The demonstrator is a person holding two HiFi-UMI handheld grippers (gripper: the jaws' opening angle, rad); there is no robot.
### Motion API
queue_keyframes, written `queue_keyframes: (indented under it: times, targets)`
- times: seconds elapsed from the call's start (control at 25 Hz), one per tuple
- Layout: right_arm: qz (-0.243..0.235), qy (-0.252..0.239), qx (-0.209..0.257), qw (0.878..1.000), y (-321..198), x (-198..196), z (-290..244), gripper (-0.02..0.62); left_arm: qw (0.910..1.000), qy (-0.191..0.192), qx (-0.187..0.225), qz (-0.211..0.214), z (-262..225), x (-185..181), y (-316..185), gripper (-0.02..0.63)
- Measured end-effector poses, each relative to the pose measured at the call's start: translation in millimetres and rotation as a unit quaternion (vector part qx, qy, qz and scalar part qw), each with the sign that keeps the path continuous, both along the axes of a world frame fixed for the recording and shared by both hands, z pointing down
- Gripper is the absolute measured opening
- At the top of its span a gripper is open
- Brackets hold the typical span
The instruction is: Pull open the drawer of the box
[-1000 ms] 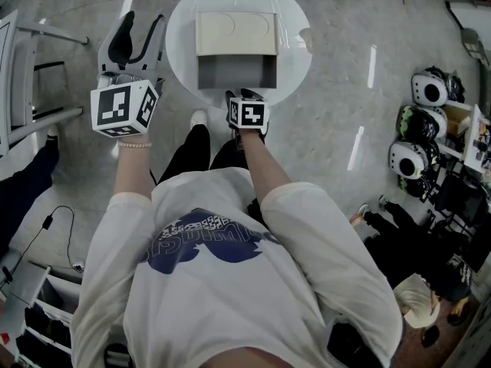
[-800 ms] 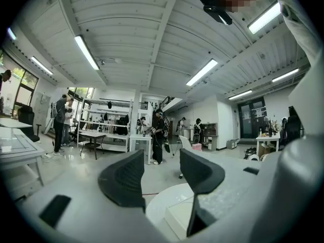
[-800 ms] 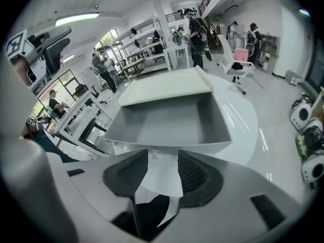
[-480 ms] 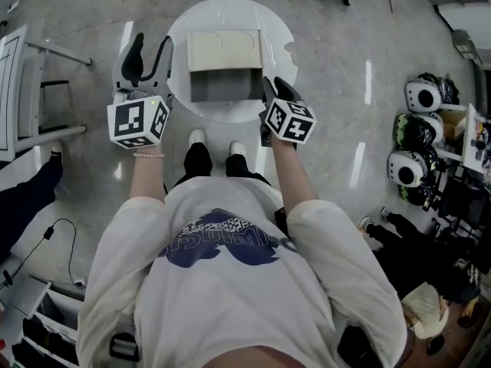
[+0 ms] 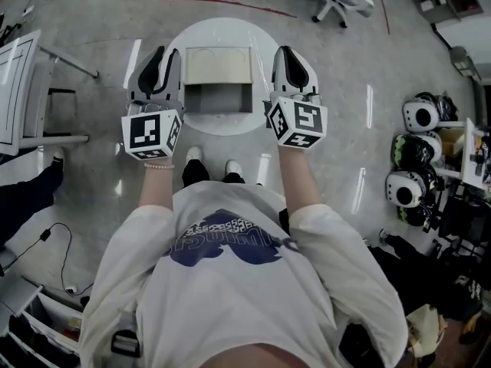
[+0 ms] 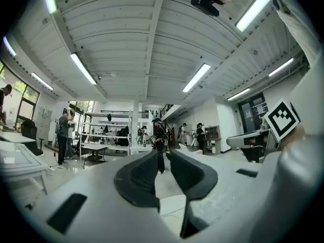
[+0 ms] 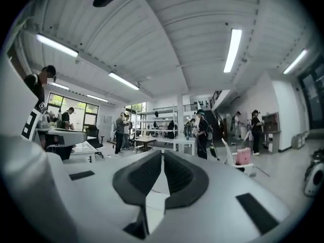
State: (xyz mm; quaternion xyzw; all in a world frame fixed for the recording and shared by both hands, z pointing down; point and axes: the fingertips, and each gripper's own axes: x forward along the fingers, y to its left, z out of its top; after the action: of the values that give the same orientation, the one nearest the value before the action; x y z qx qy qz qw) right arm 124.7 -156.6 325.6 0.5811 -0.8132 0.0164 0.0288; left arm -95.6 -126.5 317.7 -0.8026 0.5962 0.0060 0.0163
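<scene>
The box (image 5: 219,64) is sitting on the round white surface (image 5: 222,126) with its drawer (image 5: 219,98) standing pulled out toward the person. The left tongs (image 5: 166,52) are hovering level at the box's left in the head view, their jaws just having been closing to a narrow gap with nothing between them. The right tongs (image 5: 288,50) are hovering level at its right, jaws also just having been closing, now all but together and empty.
</scene>
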Motion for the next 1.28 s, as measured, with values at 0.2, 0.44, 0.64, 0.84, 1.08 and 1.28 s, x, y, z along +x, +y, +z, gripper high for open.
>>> queue_keyframes:
  times: [0.2, 0.44, 0.64, 0.84, 1.08, 1.28]
  targets:
    - [-0.010, 0.025, 0.048, 0.998, 1.8, -5.2, -22.8, -0.002, 0.9996, -0.027, 0.006, -0.010, -10.7, 10.8, 3.9, 0.008]
    - [-0.020, 0.017, 0.057, 0.998, 0.0, -5.9, -28.1, -0.002, 0.9992, -0.036, 0.011, -0.016, -15.6, 14.1, 2.7, 0.006]
    - [-0.020, 0.022, 0.060, 0.998, -3.0, -7.4, -26.8, -0.003, 0.9989, -0.043, 0.006, -0.019, -12.8, 13.9, -1.6, 0.006]
    - [-0.027, 0.034, 0.073, 0.996, -2.8, -10.8, -32.0, -0.003, 0.9990, -0.040, 0.004, -0.017, -13.6, 14.8, -3.9, 0.006]
    - [-0.041, 0.031, 0.078, 0.996, -2.0, -16.6, -36.8, -0.003, 0.9991, -0.036, 0.005, -0.020, -14.3, 12.0, -4.9, 0.006]
    - [-0.044, 0.031, 0.081, 0.995, -1.0, -20.3, -38.7, -0.005, 0.9991, -0.035, 0.005, -0.024, -14.7, 7.7, -5.3, 0.006]
